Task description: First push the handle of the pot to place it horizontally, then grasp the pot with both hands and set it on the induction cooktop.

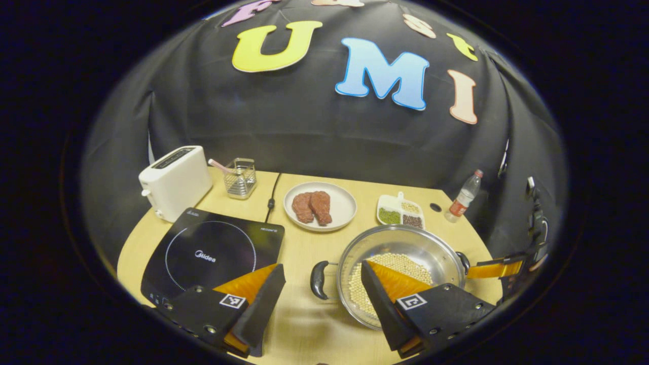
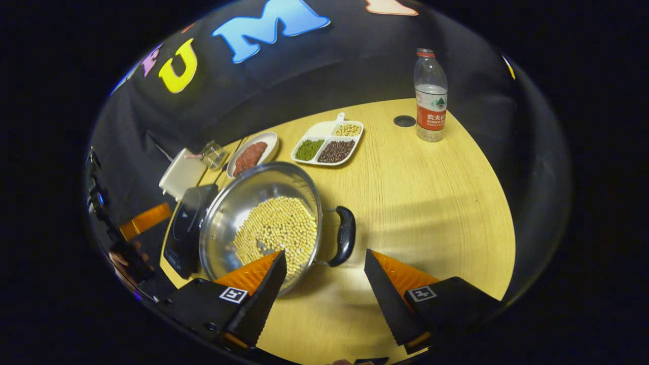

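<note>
Sitting beside the induction cooktop (image 1: 213, 251), the bean-filled pot (image 1: 400, 274) rests between the spread left gripper (image 1: 322, 291) and the spread right gripper (image 2: 324, 276).

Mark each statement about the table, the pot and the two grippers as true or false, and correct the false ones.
1. The pot holds pale yellow beans. True.
2. The pot already sits on the induction cooktop. False: it stands on the table beside the cooktop.
3. The plate carries two pieces of meat. True.
4. The right gripper is shut on a pot handle. False: its jaws stand open, apart from the handle.
5. The bottle lies on its side. False: it stands upright.
</note>
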A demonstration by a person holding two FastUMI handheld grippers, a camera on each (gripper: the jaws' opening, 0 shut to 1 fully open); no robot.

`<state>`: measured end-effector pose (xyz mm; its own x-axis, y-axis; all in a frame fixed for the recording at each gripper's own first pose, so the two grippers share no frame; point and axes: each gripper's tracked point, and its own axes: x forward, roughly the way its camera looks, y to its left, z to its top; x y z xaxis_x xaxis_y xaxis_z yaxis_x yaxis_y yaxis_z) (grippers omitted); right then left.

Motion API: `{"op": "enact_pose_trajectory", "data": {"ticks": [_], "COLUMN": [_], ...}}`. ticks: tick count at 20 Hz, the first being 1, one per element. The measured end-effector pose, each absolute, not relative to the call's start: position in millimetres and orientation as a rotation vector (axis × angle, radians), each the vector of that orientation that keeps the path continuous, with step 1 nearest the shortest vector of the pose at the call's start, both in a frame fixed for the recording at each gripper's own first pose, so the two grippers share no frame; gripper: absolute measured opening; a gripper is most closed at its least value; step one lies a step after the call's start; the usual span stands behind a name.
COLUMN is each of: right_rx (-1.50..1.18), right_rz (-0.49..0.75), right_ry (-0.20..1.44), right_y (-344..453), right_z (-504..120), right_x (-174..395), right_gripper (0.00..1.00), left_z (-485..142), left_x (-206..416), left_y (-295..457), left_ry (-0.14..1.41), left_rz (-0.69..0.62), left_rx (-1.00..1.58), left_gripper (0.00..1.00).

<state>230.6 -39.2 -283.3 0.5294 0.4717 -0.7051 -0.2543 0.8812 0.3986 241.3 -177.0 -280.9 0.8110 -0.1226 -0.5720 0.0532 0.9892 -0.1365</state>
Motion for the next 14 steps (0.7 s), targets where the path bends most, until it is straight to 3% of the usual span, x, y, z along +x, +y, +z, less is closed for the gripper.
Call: {"op": "enact_pose_trajectory", "data": {"ticks": [2,4,14], "right_rx": [0.291,0.293,0.301], "right_rz": [0.421,0.408,0.369], "right_ry": [0.914,0.93,0.985], "right_y": [-35,-30,-7], "right_z": [-289,-302,-346], "right_x": [242,251,269], "right_gripper": [0.94,0.99,0.97], "left_z": [-302,-327,-405], "left_x": [254,263,284], "left_y": [-181,-183,-196], "left_ry": [0.653,0.691,0.823], "left_rz": [-0.133,-0.152,-0.223], "left_rx": [-0.122,-0.153,-0.342], "left_gripper": [0.92,0.89,0.92]}}
